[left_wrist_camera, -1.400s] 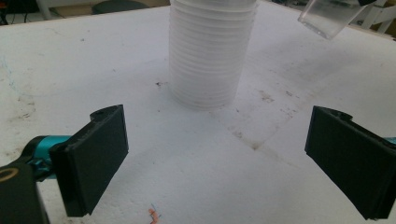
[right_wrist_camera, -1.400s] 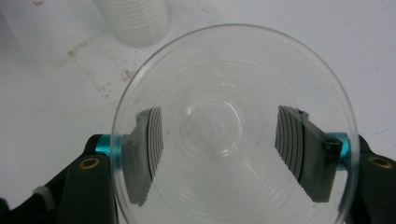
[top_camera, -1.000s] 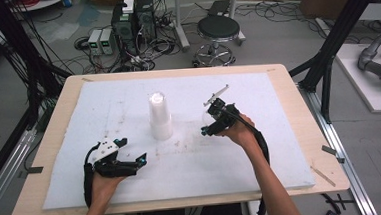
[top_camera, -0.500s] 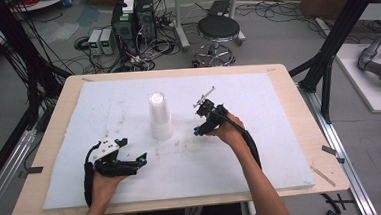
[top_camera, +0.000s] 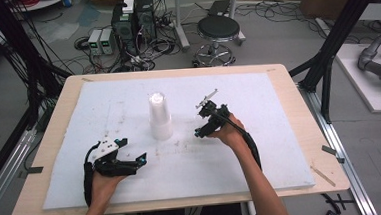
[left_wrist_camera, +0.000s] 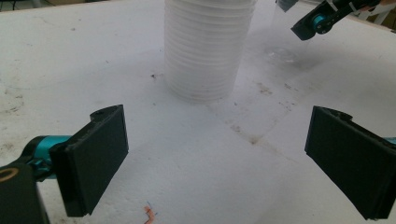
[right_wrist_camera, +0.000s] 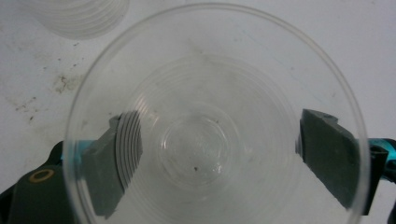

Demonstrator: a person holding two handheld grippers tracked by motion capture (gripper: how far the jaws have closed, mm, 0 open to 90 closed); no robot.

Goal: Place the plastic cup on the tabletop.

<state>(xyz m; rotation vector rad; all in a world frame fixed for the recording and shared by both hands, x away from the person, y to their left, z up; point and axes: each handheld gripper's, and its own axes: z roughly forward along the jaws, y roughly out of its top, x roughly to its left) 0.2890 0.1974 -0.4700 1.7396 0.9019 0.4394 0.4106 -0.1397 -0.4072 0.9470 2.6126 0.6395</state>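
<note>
ITEM: clear plastic cup [right_wrist_camera: 212, 140] | PLACE: upright on the desk [top_camera: 282, 172], just right of the cup stack [top_camera: 159, 117] | HANDLING: likely very light, thin-walled, crushable, slick; grip gently across the ribbed wall | right claw [right_wrist_camera: 210, 158]: jaws just opened, astride cup, pads clear | left claw [left_wrist_camera: 224, 163]: open, empty.

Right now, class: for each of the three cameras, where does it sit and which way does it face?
High view: above the table, looking down; both forearms, stack of cups.
Left gripper view: on the left hand-held gripper, facing the stack, open jaws.
Right gripper view: on the right hand-held gripper, jaws just opened around a clear cup.
All three share the stack.
</note>
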